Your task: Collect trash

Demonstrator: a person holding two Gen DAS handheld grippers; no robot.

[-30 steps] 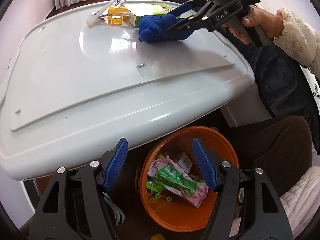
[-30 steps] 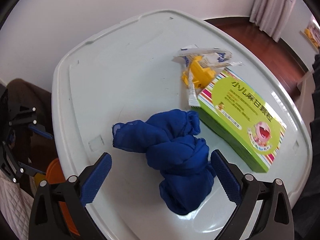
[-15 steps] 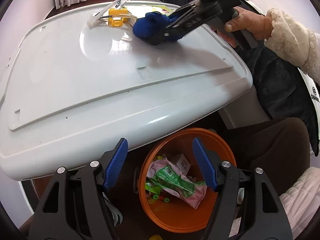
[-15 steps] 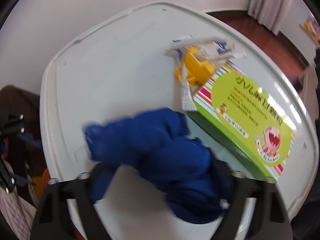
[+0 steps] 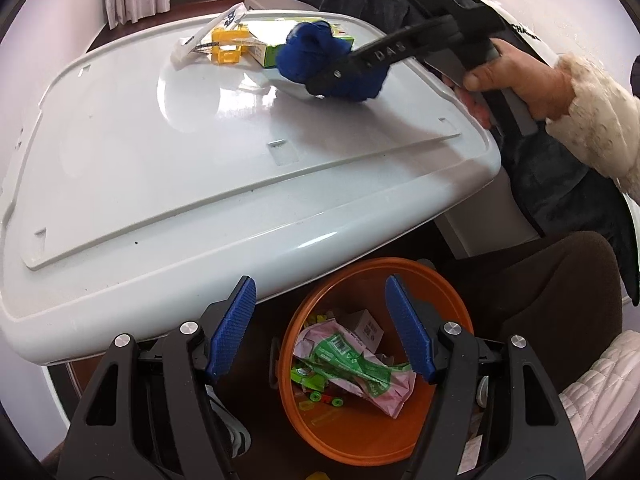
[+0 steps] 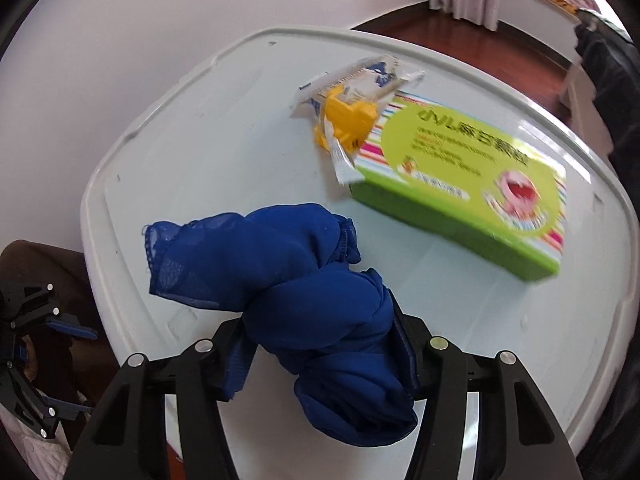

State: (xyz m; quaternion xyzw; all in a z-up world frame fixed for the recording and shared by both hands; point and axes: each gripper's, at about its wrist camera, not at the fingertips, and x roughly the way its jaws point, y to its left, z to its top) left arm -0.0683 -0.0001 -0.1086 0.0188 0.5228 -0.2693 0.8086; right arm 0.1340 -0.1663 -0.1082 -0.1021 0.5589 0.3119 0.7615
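A crumpled blue cloth (image 6: 288,280) lies on the white table top (image 6: 200,140). My right gripper (image 6: 322,356) has its jaws around the cloth's near end; they are closing and the pads press into the fabric. In the left wrist view this gripper (image 5: 340,76) and the blue cloth (image 5: 316,56) are at the table's far side. My left gripper (image 5: 320,328) hangs open over the orange bin (image 5: 452,292) by the table edge, nothing between its fingers. The bin holds pink and green wrappers (image 5: 352,364).
A green medicine box (image 6: 472,176), a yellow plastic piece (image 6: 348,120) and a white wrapper (image 6: 360,76) lie together at the table's far side. A person's hand (image 5: 520,80) in a cream sleeve holds the right gripper. Dark clothing hangs beside the table.
The right gripper's jaws, wide apart around the blue cloth a second ago, have come together on it and rolled. The left gripper and the bin have stayed put.
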